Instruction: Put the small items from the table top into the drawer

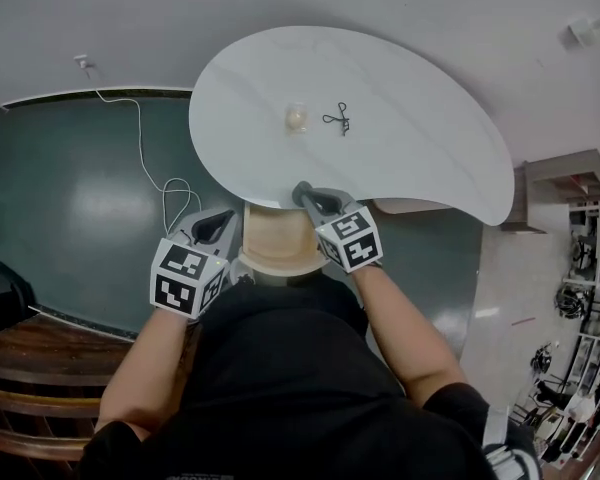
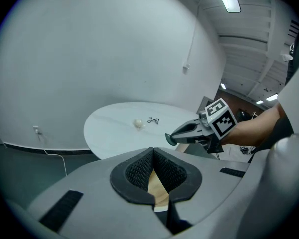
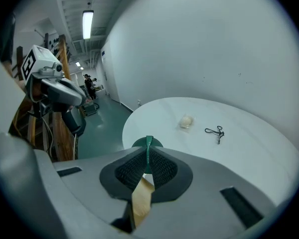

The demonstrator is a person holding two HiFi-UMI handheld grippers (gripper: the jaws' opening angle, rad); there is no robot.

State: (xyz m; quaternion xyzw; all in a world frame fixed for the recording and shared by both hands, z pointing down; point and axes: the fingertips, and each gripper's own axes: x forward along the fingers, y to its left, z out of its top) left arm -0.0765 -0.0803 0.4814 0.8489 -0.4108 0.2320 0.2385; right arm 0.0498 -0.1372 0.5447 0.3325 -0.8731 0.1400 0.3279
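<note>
Right gripper, jaws pinching what looks like a small dark green round piece, at 6 o'clock edge of white rounded desk over light wooden drawer; best lowered inside before parting; left gripper pressed together, empty, at 7 o'clock

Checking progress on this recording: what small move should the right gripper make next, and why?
Probably open the right gripper and reach forward toward the pale wrapped item. That item and the black clip both lie on the table, and the gripper is shut and empty at the table's near edge.
</note>
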